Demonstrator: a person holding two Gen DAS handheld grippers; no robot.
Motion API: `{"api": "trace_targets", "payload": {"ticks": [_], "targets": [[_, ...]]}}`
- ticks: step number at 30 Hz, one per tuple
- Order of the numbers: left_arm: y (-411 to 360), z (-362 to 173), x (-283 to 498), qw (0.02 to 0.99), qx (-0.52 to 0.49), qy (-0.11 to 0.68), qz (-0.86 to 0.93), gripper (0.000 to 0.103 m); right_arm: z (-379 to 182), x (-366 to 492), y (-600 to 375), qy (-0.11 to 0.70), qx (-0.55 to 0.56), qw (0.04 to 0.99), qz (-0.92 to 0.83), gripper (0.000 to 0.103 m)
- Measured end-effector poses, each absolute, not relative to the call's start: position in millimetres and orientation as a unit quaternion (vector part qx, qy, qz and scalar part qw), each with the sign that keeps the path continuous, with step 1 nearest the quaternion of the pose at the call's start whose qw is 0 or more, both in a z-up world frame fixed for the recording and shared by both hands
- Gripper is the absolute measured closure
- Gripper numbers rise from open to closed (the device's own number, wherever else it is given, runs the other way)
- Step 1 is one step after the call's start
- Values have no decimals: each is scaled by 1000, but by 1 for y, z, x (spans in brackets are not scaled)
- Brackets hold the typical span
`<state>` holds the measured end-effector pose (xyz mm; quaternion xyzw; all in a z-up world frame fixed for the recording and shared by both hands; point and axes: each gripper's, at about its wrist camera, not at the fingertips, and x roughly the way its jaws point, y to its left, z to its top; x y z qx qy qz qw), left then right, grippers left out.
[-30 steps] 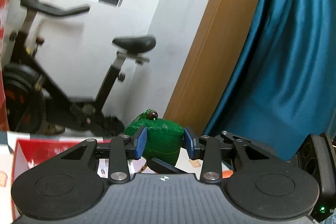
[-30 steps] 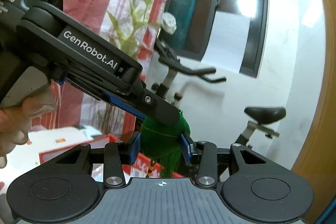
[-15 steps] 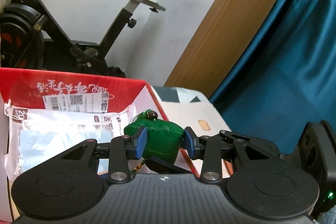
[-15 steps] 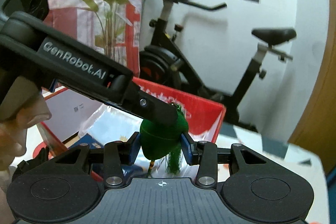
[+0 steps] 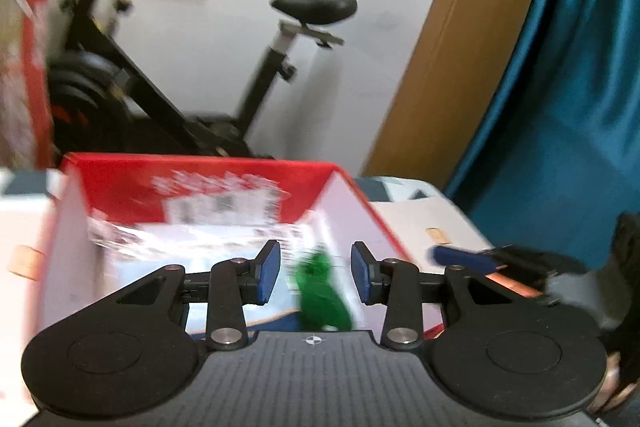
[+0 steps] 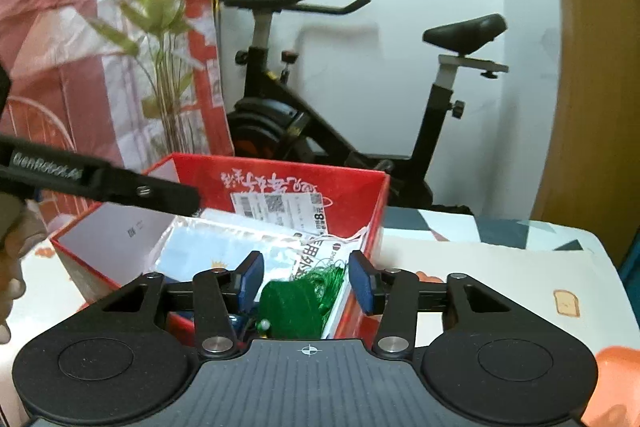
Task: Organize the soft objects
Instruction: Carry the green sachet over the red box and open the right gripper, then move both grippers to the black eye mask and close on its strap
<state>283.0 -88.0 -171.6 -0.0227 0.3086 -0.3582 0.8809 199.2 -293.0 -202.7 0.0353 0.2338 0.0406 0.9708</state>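
The soft object is a green fabric pouch (image 6: 296,301) with loose green threads and a small bead. It lies in the near corner of the red box (image 6: 352,187), low between my right gripper's (image 6: 306,281) blue pads. Those jaws are opening and do not touch it. In the left wrist view the pouch (image 5: 320,291) is a blurred streak over the red box (image 5: 200,163). It sits between my left gripper's (image 5: 314,273) pads with a gap on each side. One left finger (image 6: 168,195) reaches over the box's left side. A right finger (image 5: 464,255) shows at the right.
Plastic-wrapped packets with printed labels (image 6: 280,205) fill the box, which stands on a white cloth with toast prints (image 6: 566,303). Behind are an exercise bike (image 6: 304,131), a leafy plant (image 6: 160,27), a wooden door frame (image 5: 440,59) and a teal curtain (image 5: 560,87). A hand (image 6: 12,267) holds the left gripper.
Both views have dropped from the wall to the red box. The right jaws have spread, and the pouch has slipped from both pairs of pads into the box. The left finger has drawn off it.
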Motion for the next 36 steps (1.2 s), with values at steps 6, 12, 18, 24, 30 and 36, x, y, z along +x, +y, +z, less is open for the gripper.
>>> {"api": "trace_targets", "payload": {"ticks": [6,12,18,24,30,36], "targets": [[-46,-166,236,913,26,263,-310,62,-207,161,-278,205,40,977,47,50],[-6,-176,199,921,-2,270,-280,62,-220,132,-266,190,58,979,46,50],[30,-200,171,926,-68,298,-221,62,-248,119,-250,209,47,976,40,50],[51,-231,158,914,-134,338,-183,62,-277,116,-224,233,15,971,52,51],[59,-247,152,907,-142,360,-168,62,-303,118,-201,259,-36,964,42,52],[57,-253,152,903,-144,366,-172,61,-321,115,-201,274,-29,961,39,51]]}}
